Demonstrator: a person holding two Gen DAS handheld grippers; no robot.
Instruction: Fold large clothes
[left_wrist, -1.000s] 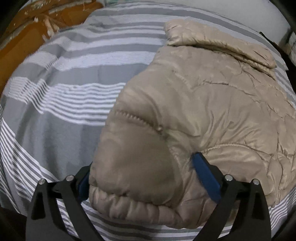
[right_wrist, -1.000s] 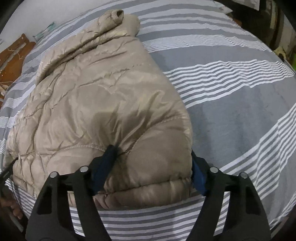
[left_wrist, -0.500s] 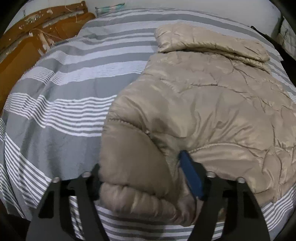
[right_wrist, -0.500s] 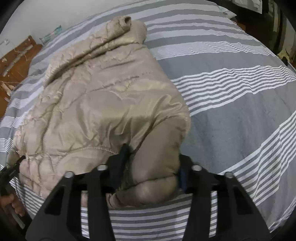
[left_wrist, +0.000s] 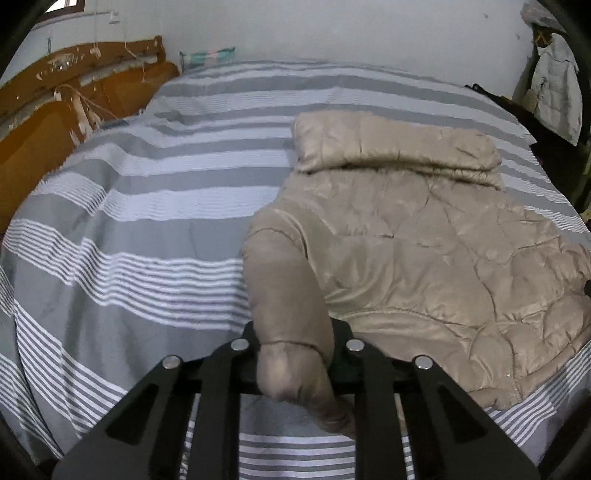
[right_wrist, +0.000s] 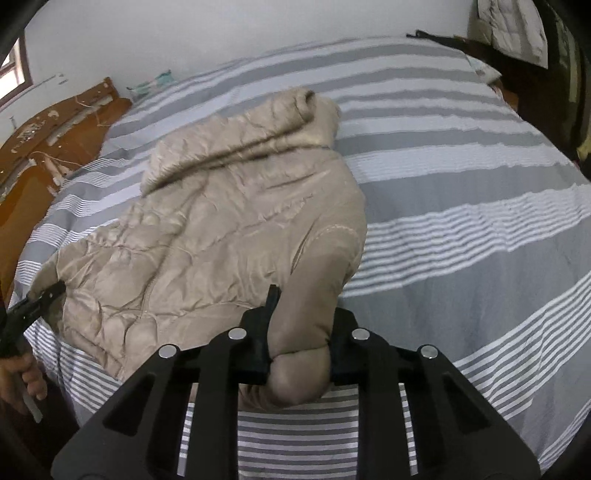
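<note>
A beige quilted puffer jacket (left_wrist: 424, 240) lies spread on the grey and white striped bed (left_wrist: 147, 221), with a folded roll at its far end. My left gripper (left_wrist: 295, 332) is shut on the jacket's near left corner, which bulges up between the fingers. In the right wrist view the jacket (right_wrist: 221, 221) fills the left half. There my right gripper (right_wrist: 303, 325) has its jaws closing on the near right corner, pads pressing into the padding. Both pinched corners are raised off the bedcover (right_wrist: 461, 184). A hand (right_wrist: 22, 373) holding the left gripper shows at the left edge.
A worn wooden headboard (left_wrist: 55, 122) runs along the bed's left side. A white wall stands behind the bed. A pale garment (left_wrist: 554, 81) hangs at the far right, above dark clutter. Striped bedcover stretches beyond the jacket on both sides.
Both grippers went from wide open around the jacket's near corners to pinched on them. Both have risen, lifting the corners, and the views now take in the wall.
</note>
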